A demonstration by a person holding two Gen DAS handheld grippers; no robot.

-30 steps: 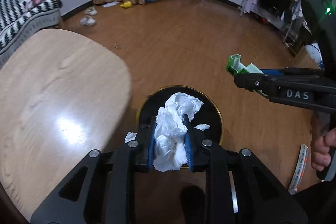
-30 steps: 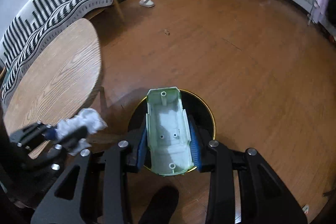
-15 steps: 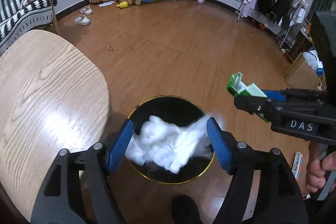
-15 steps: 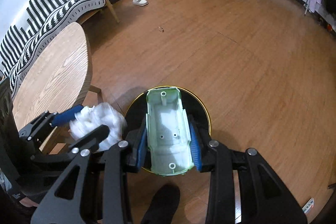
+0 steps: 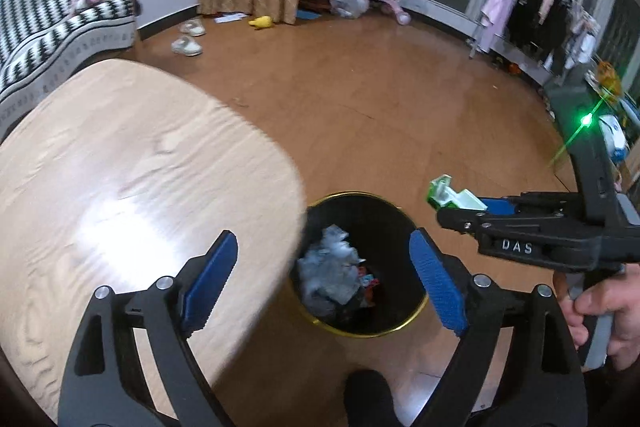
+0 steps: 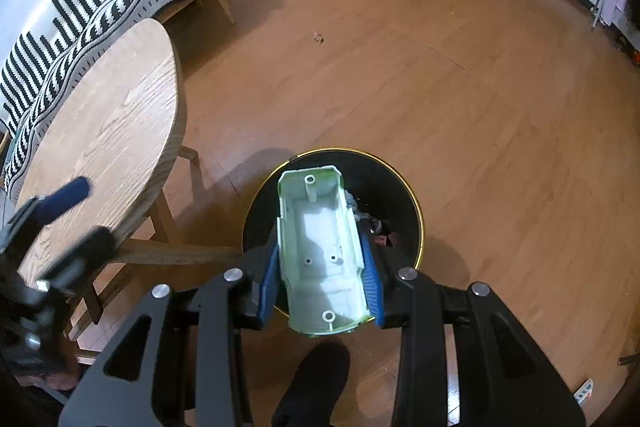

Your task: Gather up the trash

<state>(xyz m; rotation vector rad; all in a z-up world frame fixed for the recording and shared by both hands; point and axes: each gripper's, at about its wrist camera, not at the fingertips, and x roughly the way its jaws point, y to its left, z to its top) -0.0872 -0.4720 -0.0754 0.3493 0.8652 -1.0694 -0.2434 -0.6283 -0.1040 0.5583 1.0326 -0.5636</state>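
tissue lies in the black bin below your left gripper, whose jaws just spread wide, nothing between them. your right gripper clamps the green plastic shell above that bin.

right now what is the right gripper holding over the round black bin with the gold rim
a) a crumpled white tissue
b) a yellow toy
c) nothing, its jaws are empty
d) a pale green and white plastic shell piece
d: the right gripper has its blue pads pressed on both sides of the pale green and white plastic shell piece, above the round black bin with the gold rim; the crumpled white tissue already lies inside the bin.
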